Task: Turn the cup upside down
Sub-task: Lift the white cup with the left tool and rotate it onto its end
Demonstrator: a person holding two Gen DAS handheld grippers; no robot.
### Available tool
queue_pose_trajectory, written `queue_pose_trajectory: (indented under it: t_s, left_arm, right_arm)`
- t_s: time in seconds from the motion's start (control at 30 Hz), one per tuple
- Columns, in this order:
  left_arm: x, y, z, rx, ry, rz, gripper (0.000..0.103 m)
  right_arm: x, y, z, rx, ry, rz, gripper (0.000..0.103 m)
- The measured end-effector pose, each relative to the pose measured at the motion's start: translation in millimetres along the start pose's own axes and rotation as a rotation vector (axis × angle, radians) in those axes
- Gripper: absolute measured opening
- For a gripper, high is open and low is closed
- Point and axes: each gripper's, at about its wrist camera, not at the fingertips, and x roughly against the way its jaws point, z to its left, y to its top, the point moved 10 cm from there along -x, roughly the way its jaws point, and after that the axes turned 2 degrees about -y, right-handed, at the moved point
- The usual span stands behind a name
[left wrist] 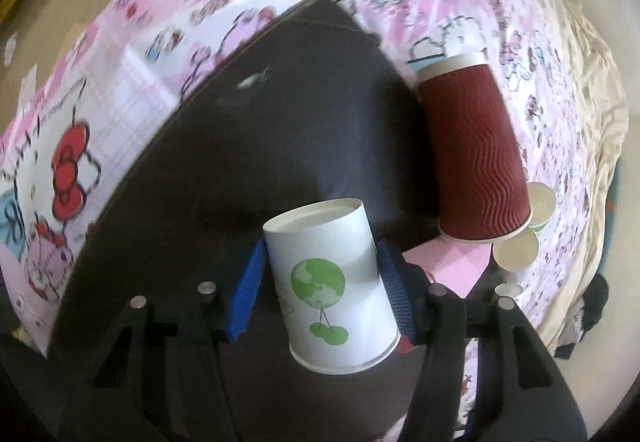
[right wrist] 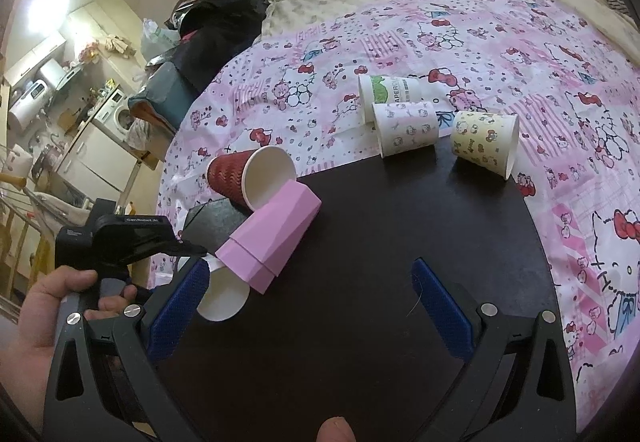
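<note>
1. My left gripper (left wrist: 322, 290) is clamped on the white cup (left wrist: 330, 282), its blue pads (left wrist: 248, 294) pressing the cup's two sides.
2. The white cup carries a green globe print and sits between the pads with its closed base pointing away from my camera and its open rim toward it, slightly tilted.
3. Below it lies the dark table (left wrist: 224, 170), which rests on a pink cartoon-print sheet (left wrist: 120, 82).
4. Just right of the white cup, the red ribbed cup (left wrist: 472, 150) lies on its side at the table's edge, and a pink cup (left wrist: 460, 262) shows partly beneath it.
5. My right gripper (right wrist: 310, 306) is spread wide with nothing between its blue pads (right wrist: 442, 312), hovering over the table (right wrist: 360, 242).
6. In the right view, the pink cup (right wrist: 272, 238) lies on its side, touching the mouth of the red cup (right wrist: 250, 176).
7. My left hand (right wrist: 48, 322) holds the other gripper at the left edge, with the white cup (right wrist: 222, 294) partly hidden behind my left pad.
8. Three more paper cups lie on their sides at the table's far edge: a green-print one (right wrist: 388, 92), a white patterned one (right wrist: 406, 128) and a yellow one (right wrist: 482, 142).
</note>
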Motion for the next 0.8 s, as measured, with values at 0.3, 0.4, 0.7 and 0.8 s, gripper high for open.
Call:
queue_pose_trajectory:
  t_s: [0.3, 0.4, 0.7, 0.8]
  left_arm:
    - [52, 64, -56, -0.524, 0.148, -0.414, 0.053]
    - [62, 72, -70, -0.621, 0.143, -0.538, 0.053]
    - [43, 63, -76, -0.742, 0.165, -0.634, 0.053]
    - [33, 56, -72, -0.776, 0.221, -0.623, 0.053]
  right_arm:
    - [-1, -1, -1, -0.018, 0.01, 0.007, 0.103]
    - [-1, 0, 0, -0.016, 0.008, 0.007, 0.103]
    - [-7, -1, -4, -0.01, -0.018, 0.014, 0.103]
    - [-5, 0, -4, -0.013, -0.013, 0.008, 0.103]
